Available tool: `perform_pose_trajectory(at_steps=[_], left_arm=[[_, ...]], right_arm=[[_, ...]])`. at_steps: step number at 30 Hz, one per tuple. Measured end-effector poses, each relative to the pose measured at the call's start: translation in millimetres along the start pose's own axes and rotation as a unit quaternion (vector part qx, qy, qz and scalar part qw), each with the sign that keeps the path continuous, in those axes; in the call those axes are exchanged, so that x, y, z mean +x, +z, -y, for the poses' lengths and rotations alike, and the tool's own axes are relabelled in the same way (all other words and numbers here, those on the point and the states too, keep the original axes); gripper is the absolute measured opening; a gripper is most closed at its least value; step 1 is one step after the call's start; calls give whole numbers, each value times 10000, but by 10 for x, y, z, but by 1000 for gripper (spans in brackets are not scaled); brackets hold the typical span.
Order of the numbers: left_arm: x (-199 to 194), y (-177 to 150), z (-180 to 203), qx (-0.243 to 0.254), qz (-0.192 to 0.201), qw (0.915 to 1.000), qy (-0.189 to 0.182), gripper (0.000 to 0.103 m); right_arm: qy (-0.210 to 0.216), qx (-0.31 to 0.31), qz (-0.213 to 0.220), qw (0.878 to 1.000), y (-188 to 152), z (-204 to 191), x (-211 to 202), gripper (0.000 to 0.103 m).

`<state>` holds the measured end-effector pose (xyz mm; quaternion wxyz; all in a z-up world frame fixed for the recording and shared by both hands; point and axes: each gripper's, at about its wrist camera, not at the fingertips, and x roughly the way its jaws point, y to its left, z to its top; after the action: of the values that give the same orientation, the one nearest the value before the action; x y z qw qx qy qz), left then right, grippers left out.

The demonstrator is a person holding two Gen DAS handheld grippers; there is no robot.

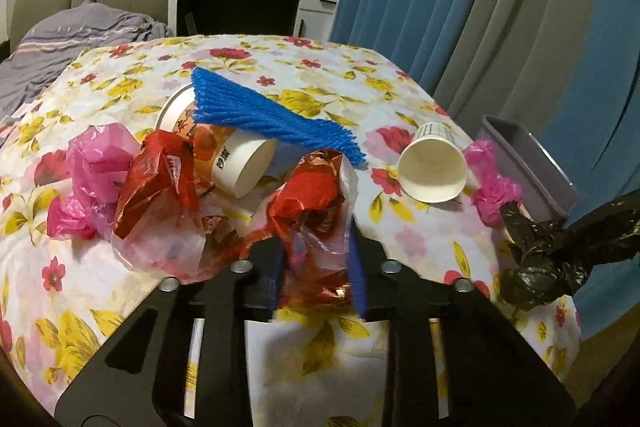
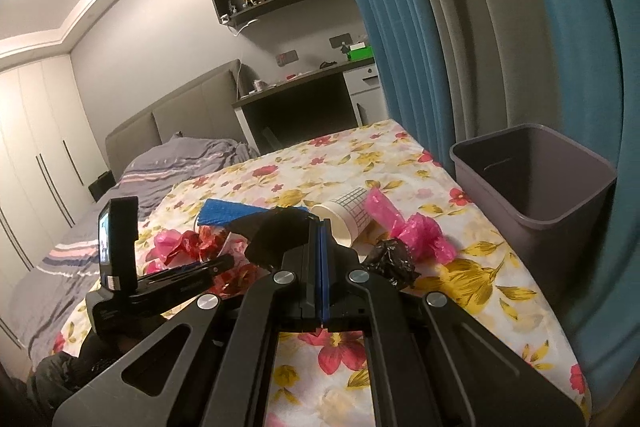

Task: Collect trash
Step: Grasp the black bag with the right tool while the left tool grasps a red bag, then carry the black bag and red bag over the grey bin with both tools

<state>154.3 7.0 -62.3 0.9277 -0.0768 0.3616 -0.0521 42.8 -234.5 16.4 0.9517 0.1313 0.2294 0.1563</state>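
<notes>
My left gripper (image 1: pixel 316 267) is shut on a crumpled red and clear plastic bag (image 1: pixel 312 203) on the flowered table. My right gripper (image 2: pixel 319 227) is shut on a black plastic bag (image 2: pixel 272 235), which hangs at the right edge of the left wrist view (image 1: pixel 560 255). Other trash lies around: a second red bag (image 1: pixel 160 179), pink bags (image 1: pixel 96 163) (image 1: pixel 492 187), a blue foam net (image 1: pixel 264 115), a printed paper cup (image 1: pixel 228 159) and a white paper cup (image 1: pixel 434 165) on its side. The grey bin (image 2: pixel 536 187) stands at the table's right edge.
The flowered tablecloth (image 1: pixel 320 75) covers the table. Blue and grey curtains (image 2: pixel 460 27) hang close behind the bin. A bed (image 2: pixel 160 167) lies to the left and a desk (image 2: pixel 296 95) stands at the back. The left gripper's camera unit (image 2: pixel 116 239) shows in the right wrist view.
</notes>
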Motion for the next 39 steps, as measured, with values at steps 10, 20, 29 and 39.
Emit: perform_pose_trajectory(at_steps=[10, 20, 29, 39], left_arm=[[-355, 71, 94, -13, 377, 9989, -294, 21], [-601, 159, 275, 150, 611, 9963, -585, 21], [-642, 303, 500, 370, 635, 9935, -874, 21], [-614, 589, 1166, 906, 766, 9840, -1330, 21]], right_arm=[[-110, -1, 59, 9999, 27, 81, -98, 1], [-197, 52, 128, 9997, 83, 194, -187, 1], [-364, -29, 380, 9986, 300, 324, -307, 1], [-926, 76, 765, 9927, 718, 798, -360, 1]])
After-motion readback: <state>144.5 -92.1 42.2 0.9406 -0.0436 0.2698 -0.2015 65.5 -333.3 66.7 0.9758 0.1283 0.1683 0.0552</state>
